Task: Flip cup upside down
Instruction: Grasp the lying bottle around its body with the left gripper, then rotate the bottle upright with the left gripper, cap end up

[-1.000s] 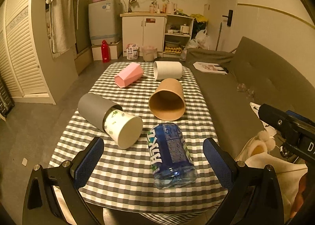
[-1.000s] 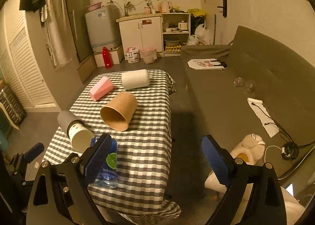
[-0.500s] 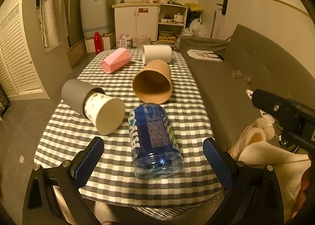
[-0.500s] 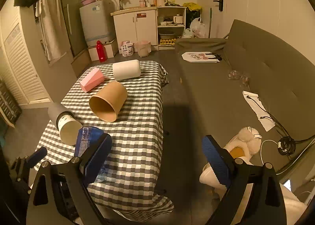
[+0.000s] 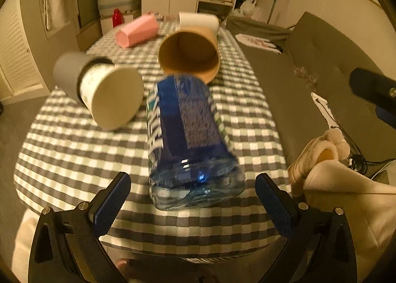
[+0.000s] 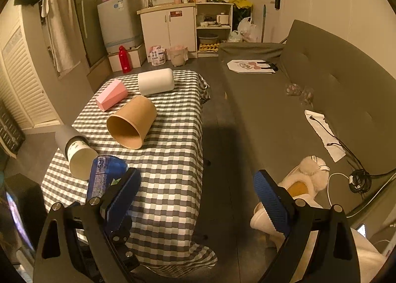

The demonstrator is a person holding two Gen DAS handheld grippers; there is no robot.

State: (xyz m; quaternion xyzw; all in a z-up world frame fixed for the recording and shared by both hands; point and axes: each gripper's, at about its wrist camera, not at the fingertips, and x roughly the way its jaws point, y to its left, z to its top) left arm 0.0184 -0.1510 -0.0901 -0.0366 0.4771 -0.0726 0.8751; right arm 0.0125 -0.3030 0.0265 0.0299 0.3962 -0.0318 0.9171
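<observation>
The left gripper (image 5: 189,195), jaws spread wide, was lined up on the blue bottle (image 5: 188,134), best clamped squarely mid-body; the right gripper (image 6: 198,196) was open too.

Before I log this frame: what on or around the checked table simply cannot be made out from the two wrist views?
- Blue bottle, left wrist view: motion-blurred, label unreadable; neck end hidden behind its own body.
- Same bottle, right wrist view: lower part covered by the right gripper finger.
- White cup, left wrist view: mostly hidden behind the brown cup.
- Grey cup: whether the cream cup sits inside it is unclear.
- Print on the cream cup: too small.
</observation>
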